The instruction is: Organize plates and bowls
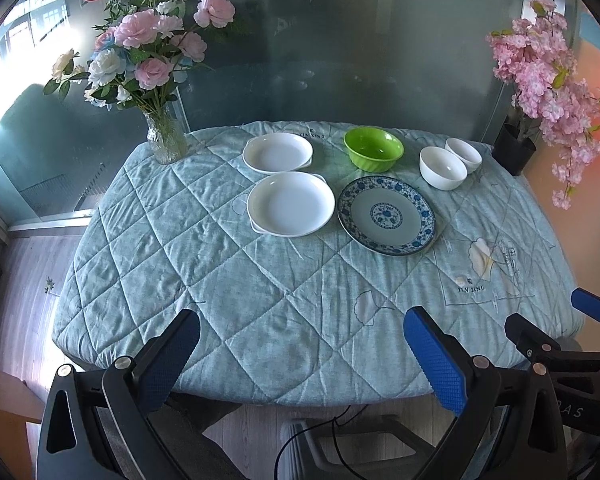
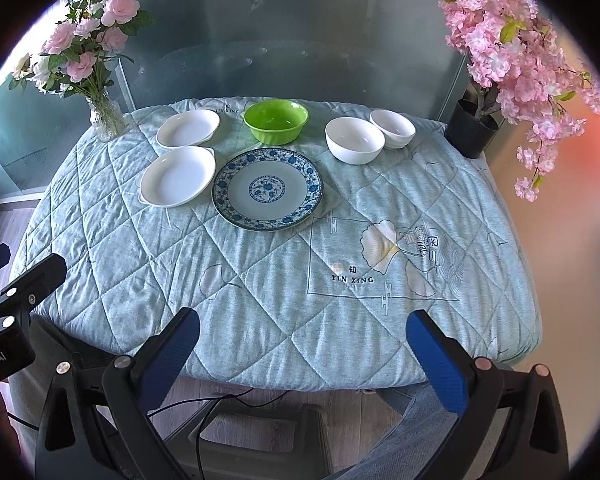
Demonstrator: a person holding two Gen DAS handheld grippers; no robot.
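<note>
1. We hold the left gripper [image 1: 302, 354] and right gripper [image 2: 304, 354] at the near edge of the quilt-covered table [image 2: 260, 300], both with jaws spread wide and empty.
2. At the far side sit two white dishes [image 2: 178, 176], a blue-patterned plate [image 2: 267, 189], a green bowl [image 2: 276, 121] and two white bowls [image 2: 355, 140], flanked by flowers.

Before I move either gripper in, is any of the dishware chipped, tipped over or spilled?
Nothing stands out. The two white dishes, blue-patterned plate, green bowl and two white bowls all sit upright and look empty and intact. The two white bowls look to be touching. Both grippers hang open at the near edge.
</note>
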